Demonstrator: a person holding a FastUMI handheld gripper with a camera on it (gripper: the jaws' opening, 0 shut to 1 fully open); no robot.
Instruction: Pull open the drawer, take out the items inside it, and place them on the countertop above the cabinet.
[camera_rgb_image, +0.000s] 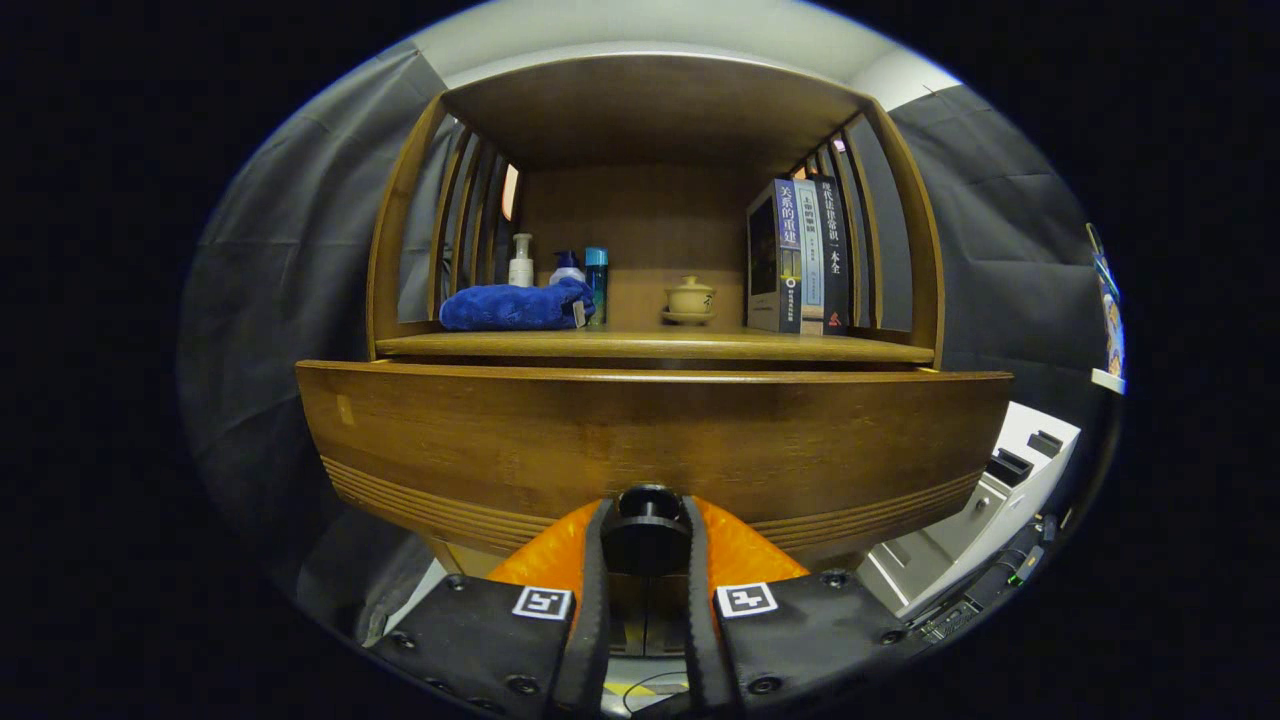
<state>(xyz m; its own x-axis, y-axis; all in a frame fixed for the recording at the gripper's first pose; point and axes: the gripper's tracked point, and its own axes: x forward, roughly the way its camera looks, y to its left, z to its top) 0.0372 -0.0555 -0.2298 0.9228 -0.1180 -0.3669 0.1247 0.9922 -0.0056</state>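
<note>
The gripper (646, 545) has its two fingers drawn in close on the dark round knob (646, 528) of the drawer (650, 440), one finger pressing on each side of it, so the knob sits clamped right between the fingertips. The knob is fixed low on the middle of the drawer's wooden front, which rises directly ahead of the fingers; a band of fine grooves runs along the front's lower edge. The top edge of the drawer front stands a little forward of the cabinet, with a dark narrow gap behind it; what lies inside the drawer cannot be seen. Just above and beyond that is the desk (650, 346), the wooden countertop of the cabinet, roofed by a shelf with slatted sides. On the desk to the left lies a folded blue towel (515, 306), with a white pump bottle (521, 262), a second pump bottle (567, 268) and a teal bottle (596, 272) behind it. Near the middle, further back, stands a small lidded cup on a saucer (690, 298). To the right, several books (800, 255) stand upright against the slats.
</note>
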